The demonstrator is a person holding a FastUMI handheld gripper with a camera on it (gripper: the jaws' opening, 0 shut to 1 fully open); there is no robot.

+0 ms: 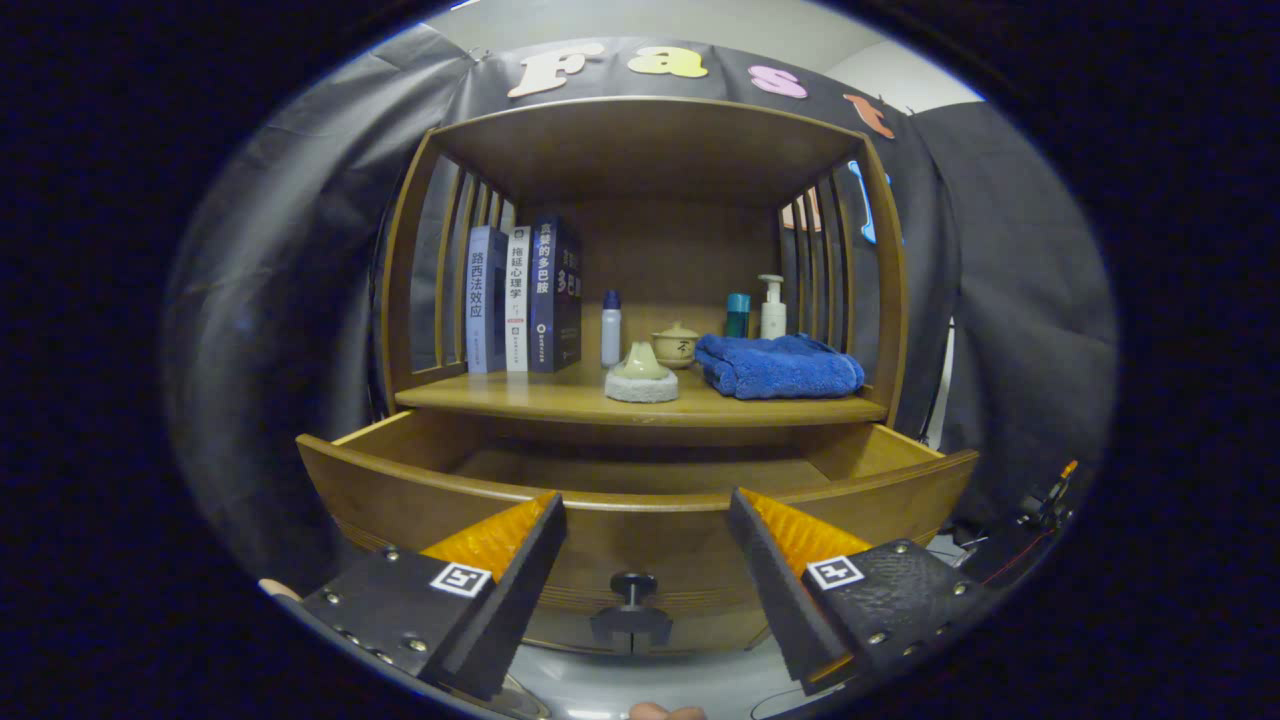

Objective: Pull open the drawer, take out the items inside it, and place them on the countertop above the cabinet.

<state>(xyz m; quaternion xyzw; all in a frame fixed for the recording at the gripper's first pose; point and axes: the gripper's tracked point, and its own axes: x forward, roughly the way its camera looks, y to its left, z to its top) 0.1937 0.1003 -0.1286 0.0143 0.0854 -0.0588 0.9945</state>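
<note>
The wooden drawer [400, 490] stands pulled open below the cabinet's countertop [560, 400]. Its floor shows bare wood where I can see it; the front part is hidden behind the drawer's front panel. A dark round knob [632, 585] sits on that front panel, low between my fingers. My gripper [645, 515] is open, its fingers spread wide just in front of the drawer front, touching nothing. On the countertop lie a folded blue towel [778, 365] and a pale green cone-shaped piece on a white round base [641, 375].
On the countertop, three books [520, 300] stand at the left. A small white bottle [611, 328], a lidded ceramic jar [676, 346], a teal container [737, 314] and a pump bottle [772, 308] stand at the back. Slatted side walls and a top board enclose the shelf.
</note>
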